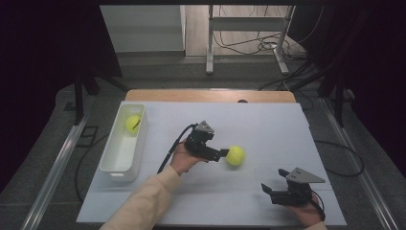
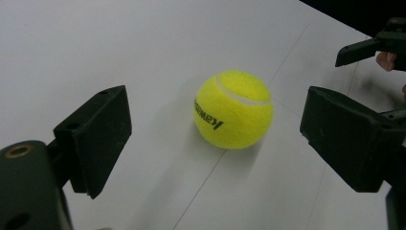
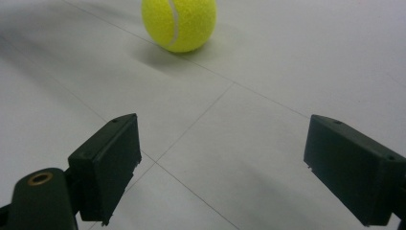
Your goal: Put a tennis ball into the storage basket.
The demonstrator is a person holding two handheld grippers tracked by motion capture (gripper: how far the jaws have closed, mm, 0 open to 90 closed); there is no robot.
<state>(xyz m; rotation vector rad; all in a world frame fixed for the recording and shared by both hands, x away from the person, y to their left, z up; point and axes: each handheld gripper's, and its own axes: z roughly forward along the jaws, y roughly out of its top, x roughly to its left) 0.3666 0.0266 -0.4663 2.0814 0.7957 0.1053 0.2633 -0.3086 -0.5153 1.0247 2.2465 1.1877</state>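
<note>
Between wide left tool jaws, tennis ball.

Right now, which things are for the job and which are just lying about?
For the job:
- tennis ball on the table
- left gripper, fingers open beside it
- white bin, with a second ball inside

Just lying about:
- right gripper, resting open
- floor cables
</note>
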